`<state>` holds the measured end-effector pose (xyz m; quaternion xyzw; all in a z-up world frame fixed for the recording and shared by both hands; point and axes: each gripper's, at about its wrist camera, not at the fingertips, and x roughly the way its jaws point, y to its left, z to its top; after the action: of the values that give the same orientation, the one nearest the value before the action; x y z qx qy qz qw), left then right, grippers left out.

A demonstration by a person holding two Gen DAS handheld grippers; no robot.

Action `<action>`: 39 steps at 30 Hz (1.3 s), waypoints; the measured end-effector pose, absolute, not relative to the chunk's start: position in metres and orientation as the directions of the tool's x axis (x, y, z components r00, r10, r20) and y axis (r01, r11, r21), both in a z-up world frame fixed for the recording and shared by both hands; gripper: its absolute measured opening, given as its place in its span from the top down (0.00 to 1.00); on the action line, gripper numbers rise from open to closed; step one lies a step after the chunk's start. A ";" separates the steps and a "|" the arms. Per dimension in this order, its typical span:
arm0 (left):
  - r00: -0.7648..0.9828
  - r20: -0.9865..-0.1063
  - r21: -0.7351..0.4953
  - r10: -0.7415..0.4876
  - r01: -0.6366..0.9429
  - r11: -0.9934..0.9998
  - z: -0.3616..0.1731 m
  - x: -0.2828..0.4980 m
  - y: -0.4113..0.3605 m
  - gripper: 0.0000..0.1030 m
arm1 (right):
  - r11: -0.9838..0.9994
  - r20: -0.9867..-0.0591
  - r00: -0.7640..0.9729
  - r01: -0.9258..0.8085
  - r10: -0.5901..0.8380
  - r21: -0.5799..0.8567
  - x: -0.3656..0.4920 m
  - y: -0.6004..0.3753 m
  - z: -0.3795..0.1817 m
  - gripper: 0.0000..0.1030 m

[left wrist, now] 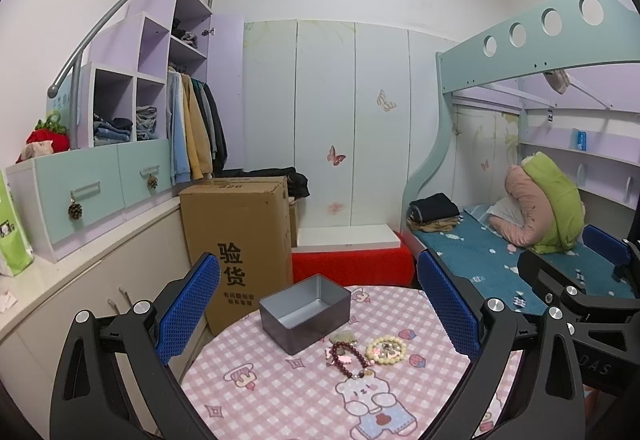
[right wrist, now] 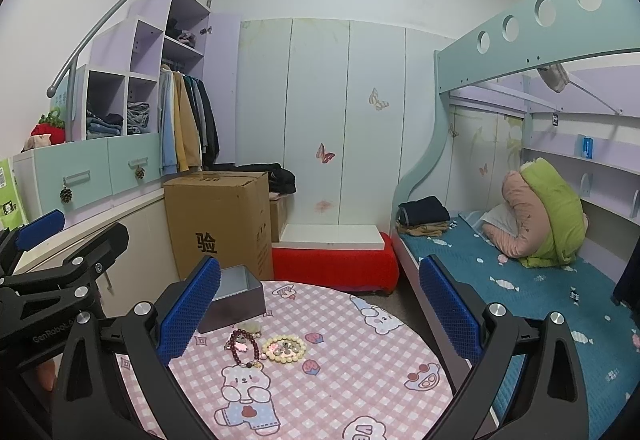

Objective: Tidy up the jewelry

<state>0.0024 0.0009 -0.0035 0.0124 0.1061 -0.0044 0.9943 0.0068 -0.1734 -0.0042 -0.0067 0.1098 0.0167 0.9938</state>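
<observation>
An open grey metal box [left wrist: 305, 305] stands on the round table with a pink checked cloth [left wrist: 280, 392]. In front of it lie a dark red bead bracelet [left wrist: 347, 358] and a cream bead bracelet [left wrist: 386, 350] with small pieces inside it. A small pale item [left wrist: 343, 337] lies against the box. My left gripper [left wrist: 320, 304] is open and empty above the table, fingers either side of the box. My right gripper [right wrist: 320, 308] is open and empty; the box [right wrist: 238, 298], red bracelet [right wrist: 242, 348] and cream bracelet [right wrist: 285, 349] lie left of its centre.
A tall cardboard box [left wrist: 240, 240] stands behind the table at left. A red bench [left wrist: 352, 264] with a white board is behind. A bunk bed [left wrist: 520, 256] with blue sheet is at right. A counter with drawers [left wrist: 80, 200] runs along the left.
</observation>
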 end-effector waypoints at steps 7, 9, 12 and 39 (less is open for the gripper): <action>0.977 -0.214 0.024 -0.008 0.014 1.000 -0.004 0.001 -0.001 0.07 | 0.999 -0.221 0.975 -0.036 0.033 -0.008 0.007 -0.173 -0.005 0.06; 0.976 -0.218 0.022 -0.010 0.015 1.000 -0.006 0.005 0.000 0.07 | 0.999 -0.223 0.974 -0.037 0.035 -0.005 0.008 -0.174 -0.007 0.06; 0.976 -0.219 0.023 -0.009 0.014 1.000 -0.008 0.005 -0.001 0.07 | 0.999 -0.223 0.974 -0.035 0.033 -0.008 0.009 -0.173 -0.007 0.06; 0.936 -0.351 0.043 -0.017 0.035 0.998 -0.038 0.041 -0.007 0.07 | 1.000 -0.314 0.949 -0.027 0.027 0.006 0.039 -0.177 -0.040 0.06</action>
<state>0.0414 -0.0073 -0.0382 0.0242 0.1783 -0.0133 0.9836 0.0387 -0.1770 -0.0397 0.0006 0.1593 0.0137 0.9871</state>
